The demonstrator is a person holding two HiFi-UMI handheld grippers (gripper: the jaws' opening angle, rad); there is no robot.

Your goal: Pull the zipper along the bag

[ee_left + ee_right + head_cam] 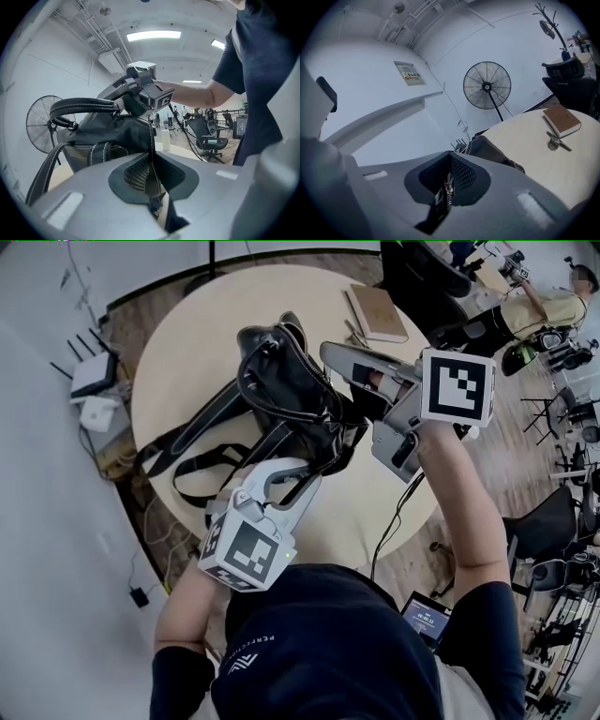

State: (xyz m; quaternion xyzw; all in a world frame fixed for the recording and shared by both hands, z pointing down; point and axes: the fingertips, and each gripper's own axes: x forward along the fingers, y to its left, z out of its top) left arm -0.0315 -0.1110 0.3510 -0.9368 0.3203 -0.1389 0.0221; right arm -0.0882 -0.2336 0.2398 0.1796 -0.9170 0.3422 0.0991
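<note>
Bag (281, 381), black leather, white stitching

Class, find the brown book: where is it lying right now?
In the head view the brown book lies at the far edge of the round table, beyond and to the right of the black bag, not touching it.

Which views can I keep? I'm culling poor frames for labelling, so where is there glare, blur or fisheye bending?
Head view: sharp but dim, fisheye bows the table rim, the black bag loses detail. Left gripper view: ceiling lights blow out, near jaws look soft. Right gripper view: dark corners, zipper and fan are clear.
</note>
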